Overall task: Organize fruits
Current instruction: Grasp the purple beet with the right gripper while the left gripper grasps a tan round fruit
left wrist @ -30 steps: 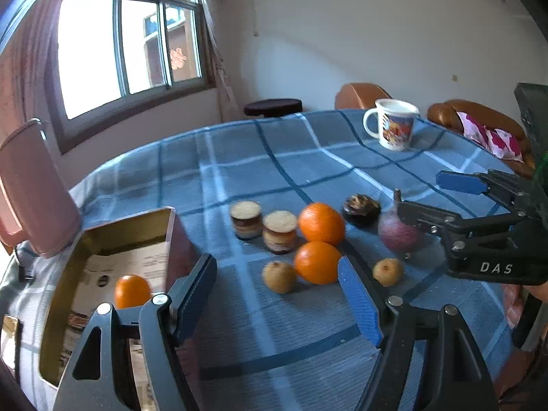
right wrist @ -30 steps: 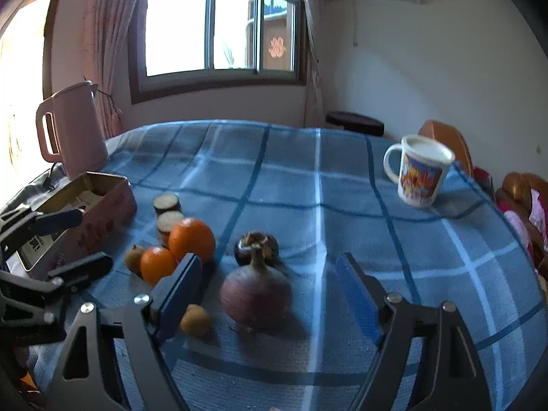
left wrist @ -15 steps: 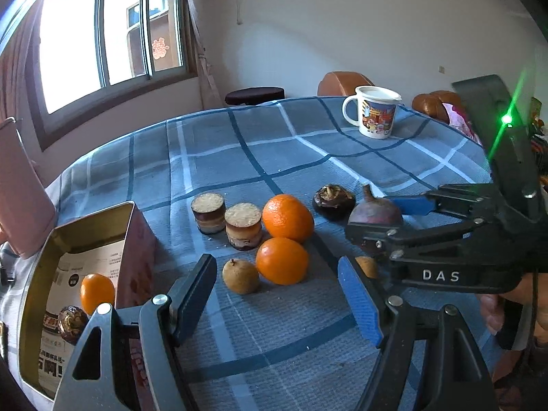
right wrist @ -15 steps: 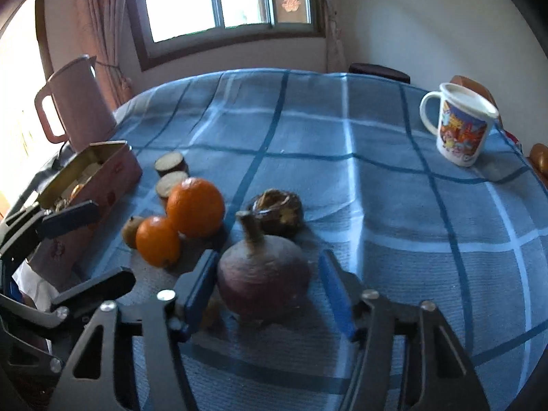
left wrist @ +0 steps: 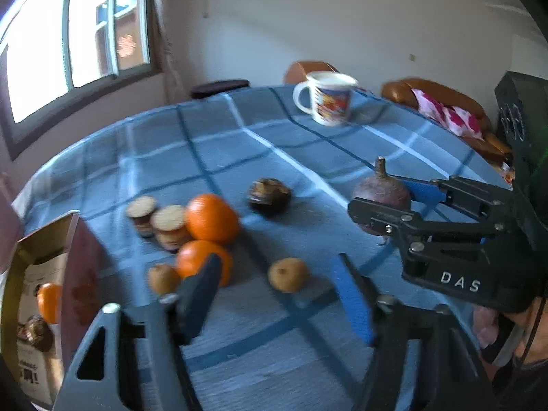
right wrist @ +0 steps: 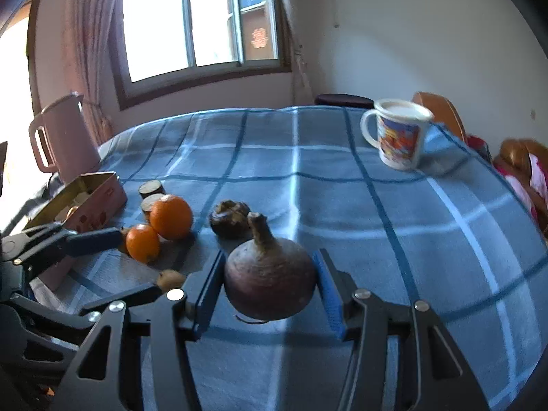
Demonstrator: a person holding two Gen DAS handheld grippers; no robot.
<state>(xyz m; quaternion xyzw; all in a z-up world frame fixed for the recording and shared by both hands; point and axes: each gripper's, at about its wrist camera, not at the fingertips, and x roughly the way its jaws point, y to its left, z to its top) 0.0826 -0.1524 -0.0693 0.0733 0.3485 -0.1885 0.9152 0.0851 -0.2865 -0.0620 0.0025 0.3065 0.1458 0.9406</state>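
My right gripper (right wrist: 269,287) is shut on a dark purple round fruit with a stem (right wrist: 270,274), pads pressed on both its sides; the same gripper (left wrist: 380,198) shows at the right of the left wrist view. My left gripper (left wrist: 277,296) hovers low over the cloth with its jaws closing. A small brown fruit (left wrist: 287,274) lies between its fingers, untouched. Two oranges (left wrist: 212,217) (left wrist: 197,260), another small brown fruit (left wrist: 162,277) and a dark mangosteen (left wrist: 270,195) lie nearby. An open tin box (left wrist: 73,257) at the left holds an orange (left wrist: 48,301) and a dark fruit (left wrist: 34,332).
Two short brown-topped cylinders (left wrist: 169,226) stand beside the oranges. A printed mug (right wrist: 399,137) stands at the back right and a pink kettle (right wrist: 65,140) at the back left, behind the tin. Brown chairs ring the round table with the blue plaid cloth (right wrist: 342,205).
The right gripper's jaws came in and closed on the purple fruit. The left gripper slid right to straddle the small brown fruit, and its jaws have narrowed.
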